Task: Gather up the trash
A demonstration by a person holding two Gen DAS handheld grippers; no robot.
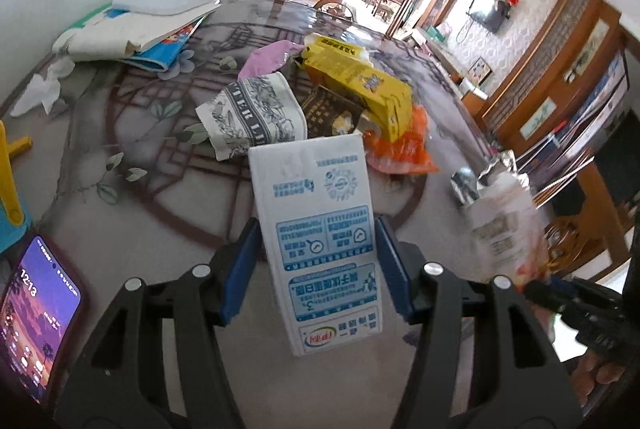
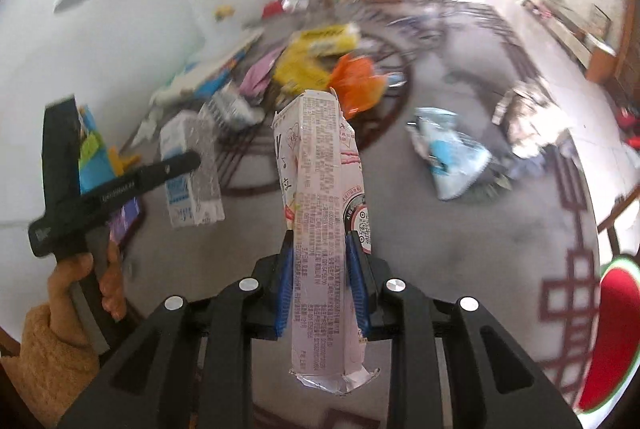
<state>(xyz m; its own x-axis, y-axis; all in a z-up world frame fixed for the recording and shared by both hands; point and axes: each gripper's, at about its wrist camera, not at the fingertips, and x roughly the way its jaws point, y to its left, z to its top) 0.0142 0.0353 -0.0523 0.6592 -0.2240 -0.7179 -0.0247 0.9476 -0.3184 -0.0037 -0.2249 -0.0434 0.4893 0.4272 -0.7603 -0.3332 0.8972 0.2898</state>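
My left gripper [image 1: 316,241] is shut on a white and blue milk carton [image 1: 316,213] and holds it above the patterned table [image 1: 120,221]. My right gripper [image 2: 320,261] is shut on a pink and white carton [image 2: 324,221], also held above the table; this carton shows blurred at the right of the left wrist view [image 1: 500,225]. The milk carton shows in the right wrist view [image 2: 188,169] with the left gripper's black body beside it. Behind lies a trash pile: a yellow bag [image 1: 360,85], an orange wrapper [image 1: 400,149], a blue-printed white wrapper [image 1: 256,117] and a pink wrapper [image 1: 268,57].
A phone [image 1: 32,313] lies at the left table edge. Books [image 1: 132,37] and a white lamp base [image 1: 168,1] sit at the far left. A blue and white bag [image 2: 452,157] lies at the right. A watermelon-shaped thing [image 2: 608,333] sits at the table's right edge.
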